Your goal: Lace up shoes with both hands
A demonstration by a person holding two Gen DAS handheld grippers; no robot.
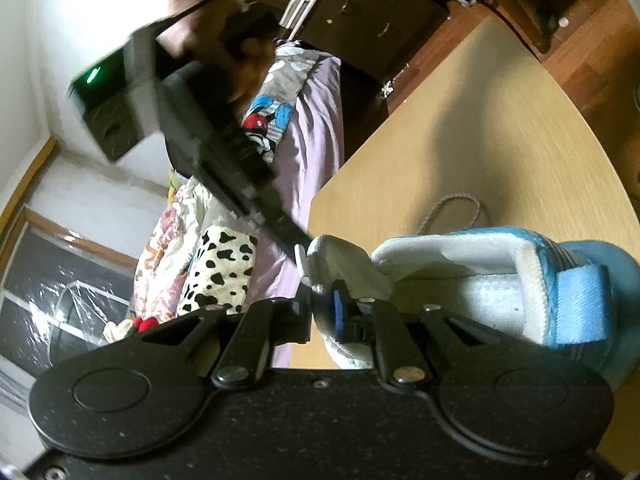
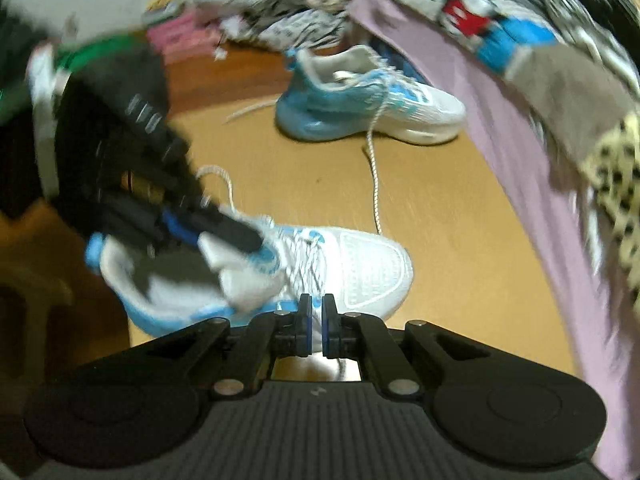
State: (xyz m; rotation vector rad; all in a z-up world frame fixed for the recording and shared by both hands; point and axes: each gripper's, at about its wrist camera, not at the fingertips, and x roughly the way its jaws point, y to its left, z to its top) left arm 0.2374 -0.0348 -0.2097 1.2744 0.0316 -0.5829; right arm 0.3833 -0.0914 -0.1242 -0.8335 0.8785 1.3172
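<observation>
The right gripper sits lowest in its own view, its blue-padded jaws nearly shut with only a thin slit between them, and a white lace seems to run down through that slit; I judge it pinched, though blur leaves some doubt. Just beyond at 12 o'clock lies the near shoe, white with blue trim, on the table, toe toward 3 o'clock, its laces crossed over the upper eyelets. The left gripper comes in from 10 o'clock and has the tongue clamped. The left wrist view agrees: its jaws are closed on the edge of the tongue, with the heel tab at 3 o'clock.

The step in hand looks like drawing a lace snug while the tongue is held up. To do it well, hold the tongue steady and pull along the line of the eyelets, not sideways, so the shoe does not slide or tip; grip the lace close to the shoe for control.

At 12 to 1 o'clock, well apart, stands a second shoe, with a loose lace trailing toward the near one. A person in a lilac top leans over the table edge at 2 o'clock
</observation>
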